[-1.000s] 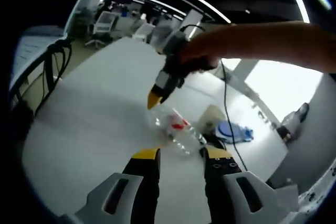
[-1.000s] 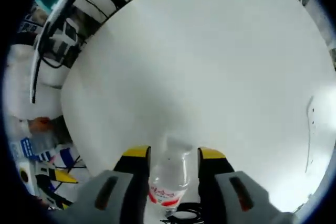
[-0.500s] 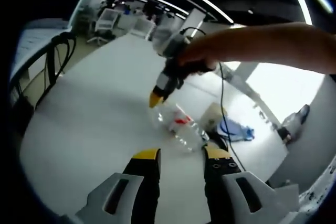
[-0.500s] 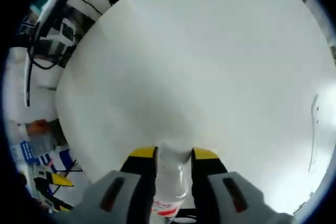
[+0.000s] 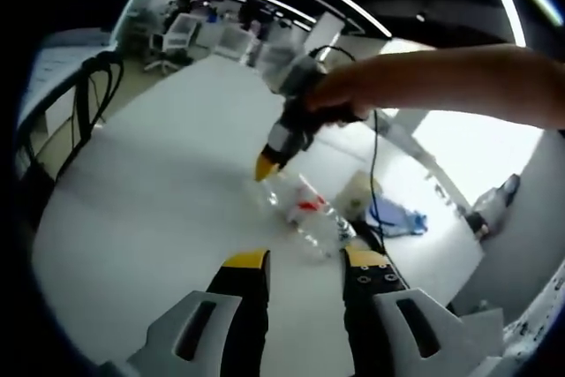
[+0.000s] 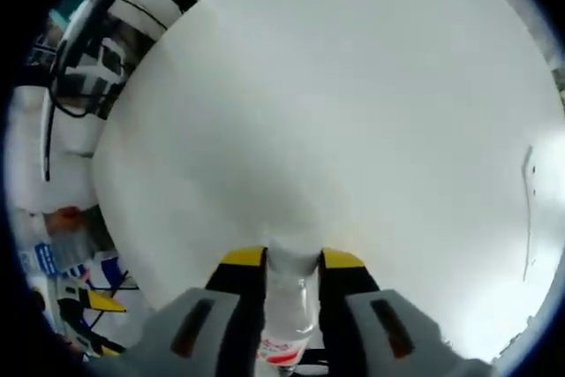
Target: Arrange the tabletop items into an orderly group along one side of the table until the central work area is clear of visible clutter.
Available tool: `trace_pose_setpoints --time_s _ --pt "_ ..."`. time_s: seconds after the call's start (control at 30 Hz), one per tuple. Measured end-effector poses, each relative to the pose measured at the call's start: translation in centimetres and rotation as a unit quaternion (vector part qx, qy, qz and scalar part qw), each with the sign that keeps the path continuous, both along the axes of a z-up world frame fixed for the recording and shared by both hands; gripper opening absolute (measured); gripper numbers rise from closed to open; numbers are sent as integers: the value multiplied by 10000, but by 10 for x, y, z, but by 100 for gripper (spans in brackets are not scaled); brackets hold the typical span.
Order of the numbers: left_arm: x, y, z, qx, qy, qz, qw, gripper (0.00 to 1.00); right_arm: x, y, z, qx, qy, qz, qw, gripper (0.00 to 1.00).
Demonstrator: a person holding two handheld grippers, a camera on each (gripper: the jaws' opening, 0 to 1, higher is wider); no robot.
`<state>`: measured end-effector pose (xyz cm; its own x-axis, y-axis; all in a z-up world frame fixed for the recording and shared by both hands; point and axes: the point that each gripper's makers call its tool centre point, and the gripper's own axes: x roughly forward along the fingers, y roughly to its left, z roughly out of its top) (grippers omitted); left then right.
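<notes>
A clear plastic bottle (image 5: 302, 215) with a red-and-white label lies tilted on the white table (image 5: 159, 192), just beyond my left gripper (image 5: 305, 260), which stands open with nothing between its jaws. My right gripper (image 5: 266, 168), held by a person's arm, reaches in from the right and meets the bottle's far end. In the right gripper view the right gripper (image 6: 292, 259) is shut on the bottle (image 6: 289, 302), whose pale end sticks out past the yellow tips.
A beige cup-like item (image 5: 357, 195), a blue object (image 5: 403, 221) and a black cable (image 5: 378, 152) sit at the table's right side. A dark chair (image 5: 88, 103) stands by the left edge. Office chairs stand far behind.
The right gripper's jaws have narrowed from a loose straddle to a firm hold on the bottle. The bottle has shifted only slightly. The left gripper has stayed put.
</notes>
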<state>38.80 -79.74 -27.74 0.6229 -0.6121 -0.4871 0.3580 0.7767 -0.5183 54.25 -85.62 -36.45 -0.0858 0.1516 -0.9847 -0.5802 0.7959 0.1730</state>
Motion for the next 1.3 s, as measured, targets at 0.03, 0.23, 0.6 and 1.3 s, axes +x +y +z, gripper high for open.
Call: trace_pose_setpoints --time_s 0.03,0.23,0.6,1.3 --pt "0 0 0 8 -8 -15 10000 28 -1 -1 1 5 -2 -2 10000 19" --pt "5 -5 5 12 -74 -105 9999 28 -1 -1 10 51 -130 11 9999 19" --pt "19 -18 18 78 -300 -419 9986 32 -11 0 40 291 -478 144 9983 18" --pt "68 -98 -19 552 -336 -1577 9854 58 -28 -24 96 758 -1155 -330 9899 17"
